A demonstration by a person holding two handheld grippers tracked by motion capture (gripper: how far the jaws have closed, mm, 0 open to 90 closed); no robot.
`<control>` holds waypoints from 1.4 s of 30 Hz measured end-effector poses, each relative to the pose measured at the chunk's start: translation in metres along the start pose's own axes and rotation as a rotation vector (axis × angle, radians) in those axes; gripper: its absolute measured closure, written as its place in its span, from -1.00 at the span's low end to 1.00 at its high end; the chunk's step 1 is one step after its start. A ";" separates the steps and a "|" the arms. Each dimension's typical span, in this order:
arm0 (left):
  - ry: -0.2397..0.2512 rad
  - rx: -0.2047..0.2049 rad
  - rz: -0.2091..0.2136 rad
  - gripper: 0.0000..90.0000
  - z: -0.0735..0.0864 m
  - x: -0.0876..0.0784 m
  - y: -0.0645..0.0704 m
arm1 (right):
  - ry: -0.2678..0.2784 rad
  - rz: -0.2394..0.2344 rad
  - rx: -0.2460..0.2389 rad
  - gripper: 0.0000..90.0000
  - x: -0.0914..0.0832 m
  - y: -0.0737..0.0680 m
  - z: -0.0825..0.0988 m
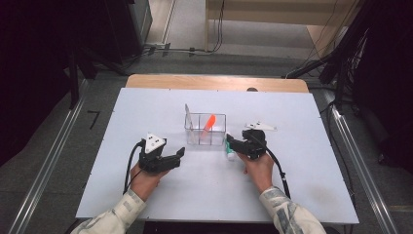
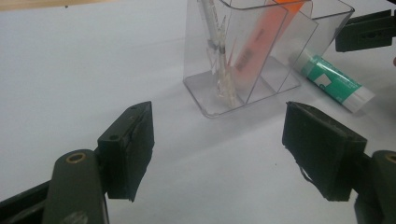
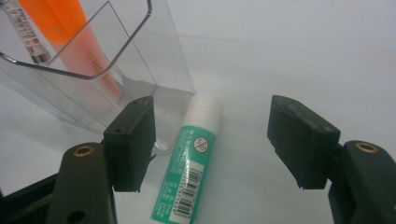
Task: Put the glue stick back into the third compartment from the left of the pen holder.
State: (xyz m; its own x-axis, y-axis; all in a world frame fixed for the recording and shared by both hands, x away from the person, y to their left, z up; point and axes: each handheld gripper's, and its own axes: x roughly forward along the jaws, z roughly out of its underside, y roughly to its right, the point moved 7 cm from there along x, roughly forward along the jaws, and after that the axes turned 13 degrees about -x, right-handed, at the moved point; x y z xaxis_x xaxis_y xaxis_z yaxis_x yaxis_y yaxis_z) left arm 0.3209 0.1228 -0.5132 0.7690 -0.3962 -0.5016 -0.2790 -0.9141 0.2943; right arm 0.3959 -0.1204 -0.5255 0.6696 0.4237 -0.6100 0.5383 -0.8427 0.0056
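Two grippers are over the white bench [image 1: 146,195], each held in one of the person's hands that come in from the bottom of the high view. The right gripper [image 3: 210,140] sits right of centre in the high view, its jaws standing wide apart, one on each side of a green-and-white glue stick [image 3: 191,172], with clear gaps between the pads and the stick on both sides. The stick is not gripped; it lies flat on the bench in the lower middle of the right gripper view, its white cap end pointing toward the foot of a clear plastic organizer [image 3: 140,70] in the upper left of that frame, just beside it.

In the high view the organizer stands upright at the centre of the bench, with an orange marker [image 1: 209,123] leaning in one compartment and a clear pen [image 1: 187,114] rising from the compartment at its left. The glue stick lies just at the organizer's lower right corner.

The left gripper [image 2: 217,149] is left of centre in the high view, jaws wide open with nothing between them, pointed toward the organizer and apart from it. A white plate-like piece [image 1: 261,126] lies on the bench to the right of the organizer.
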 end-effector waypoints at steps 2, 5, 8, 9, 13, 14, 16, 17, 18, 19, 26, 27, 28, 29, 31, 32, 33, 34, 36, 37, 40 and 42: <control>0.000 0.001 0.000 -0.44 0.000 0.000 0.000 | -0.007 0.005 0.003 -0.28 0.003 0.001 0.001; -0.001 0.000 0.000 -0.44 0.000 0.000 0.000 | -0.019 0.011 0.011 -0.24 0.006 0.002 0.002; -0.001 -0.001 0.001 -0.44 0.000 0.000 0.000 | -0.030 0.017 0.006 -0.22 0.009 0.002 0.003; 0.000 -0.001 0.001 -0.44 0.000 0.000 0.000 | -0.033 0.018 0.010 -0.21 0.010 0.002 0.004; -0.001 -0.001 0.001 -0.44 0.000 0.000 0.000 | -0.042 0.019 0.008 -0.18 0.014 0.002 0.005; -0.001 -0.001 0.001 -0.44 0.000 0.000 0.000 | -0.046 0.018 0.010 -0.17 0.015 0.002 0.005; -0.001 -0.001 0.001 -0.44 0.000 0.000 0.000 | -0.051 0.019 0.012 -0.17 0.017 0.002 0.006; -0.002 -0.001 0.000 -0.44 0.000 0.000 0.000 | -0.055 0.019 0.016 -0.16 0.018 0.002 0.006; -0.001 -0.002 0.001 -0.44 0.000 0.000 0.000 | -0.057 0.018 0.016 -0.16 0.019 0.003 0.006; -0.001 -0.002 0.001 -0.44 0.000 0.000 0.000 | -0.061 0.018 0.019 -0.15 0.020 0.003 0.006; -0.002 -0.001 0.001 -0.44 0.000 0.000 0.000 | -0.082 0.019 0.008 -0.11 0.025 0.000 0.007; -0.002 -0.002 0.002 -0.44 0.000 0.000 0.000 | -0.085 0.021 0.006 -0.08 0.026 0.000 0.007; -0.002 -0.002 0.002 -0.44 0.000 0.000 0.000 | -0.089 0.021 0.006 -0.05 0.027 0.000 0.008; -0.002 -0.002 0.002 -0.44 0.000 -0.001 -0.001 | -0.090 0.017 0.007 -0.02 0.027 0.000 0.008; -0.002 -0.002 0.002 -0.44 0.000 -0.001 -0.001 | -0.093 0.012 0.007 0.07 0.028 -0.001 0.008; -0.002 -0.002 0.003 -0.44 0.000 0.000 0.000 | -0.092 0.010 0.003 0.12 0.028 -0.002 0.008; -0.002 -0.001 0.002 -0.44 0.000 0.000 0.000 | -0.093 0.009 -0.006 0.17 0.028 -0.002 0.007; -0.002 -0.001 0.002 -0.44 0.000 0.000 0.000 | -0.098 0.011 -0.010 0.22 0.028 -0.004 0.007; -0.002 0.000 0.002 -0.44 0.000 0.000 0.000 | -0.105 0.009 -0.016 0.28 0.029 -0.005 0.006; -0.002 0.000 0.003 -0.44 0.000 0.000 0.000 | -0.110 0.011 -0.021 0.29 0.030 -0.006 0.006; -0.001 -0.002 0.002 -0.44 0.000 -0.001 0.000 | -0.120 0.007 -0.008 0.29 0.031 -0.006 0.006; -0.002 -0.003 0.002 -0.44 0.000 -0.001 0.000 | -0.125 0.005 -0.006 0.31 0.032 -0.006 0.006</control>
State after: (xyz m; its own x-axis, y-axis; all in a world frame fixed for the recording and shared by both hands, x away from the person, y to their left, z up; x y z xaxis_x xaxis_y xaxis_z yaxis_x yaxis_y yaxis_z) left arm 0.3207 0.1235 -0.5130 0.7672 -0.3985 -0.5025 -0.2794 -0.9129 0.2975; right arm 0.4109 -0.1044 -0.5499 0.6032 0.3748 -0.7041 0.5389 -0.8423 0.0134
